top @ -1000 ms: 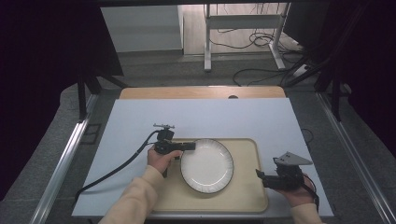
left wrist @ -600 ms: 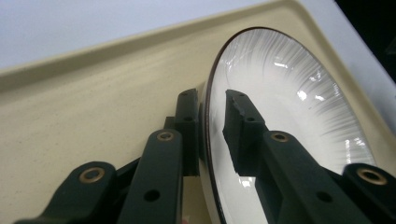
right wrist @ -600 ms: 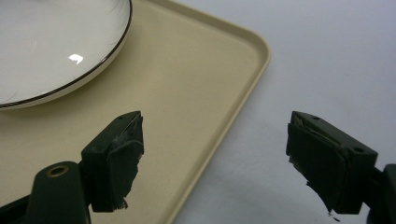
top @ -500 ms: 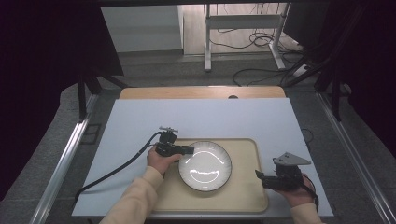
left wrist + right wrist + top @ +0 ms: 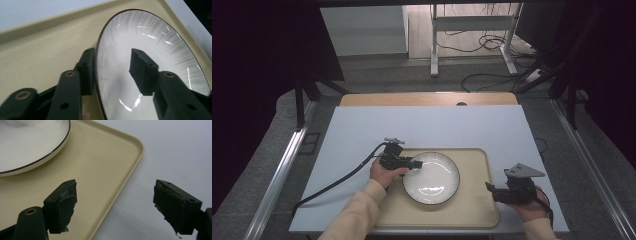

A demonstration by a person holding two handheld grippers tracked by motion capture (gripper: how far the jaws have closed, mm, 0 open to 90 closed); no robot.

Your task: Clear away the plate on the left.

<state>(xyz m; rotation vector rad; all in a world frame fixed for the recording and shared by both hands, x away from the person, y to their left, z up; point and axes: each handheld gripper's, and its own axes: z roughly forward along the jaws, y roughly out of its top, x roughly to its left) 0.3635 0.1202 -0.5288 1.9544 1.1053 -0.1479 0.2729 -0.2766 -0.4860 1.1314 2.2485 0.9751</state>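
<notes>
A pale blue-white table [image 5: 432, 125] takes up the middle of the high view, with a strip of bare wood along its 12 o'clock edge. On its near half lies a beige tray [image 5: 472, 200], rounded at the corners, with a low raised lip. A white plate [image 5: 431, 177] with a thin dark rim and fine radial streaks lies flat on the tray, left of the tray's centre.

The left gripper [image 5: 412, 163] sits at the plate's 9 o'clock edge, held by a hand in a cream sleeve, its black cable trailing off toward 8 o'clock across the table. Its jaws have just been opening: in the left gripper view they stand apart astride the plate's rim [image 5: 98, 62], one jaw outside over the tray floor [image 5: 45, 57], the other above the plate's bowl, clear of the surface. The outer jaw lies close against the rim; whether it touches I cannot tell. The pads do not press on the plate.

The right gripper [image 5: 490, 189] rests at the tray's 4 o'clock corner, a grey three-cornered plate on top. In the right gripper view its jaws gape wide with nothing between them, one over the tray floor [image 5: 95, 162], one over the table [image 5: 170, 150], the tray's lip running between them. The plate's edge [image 5: 32, 147] shows at 10 o'clock.
</notes>
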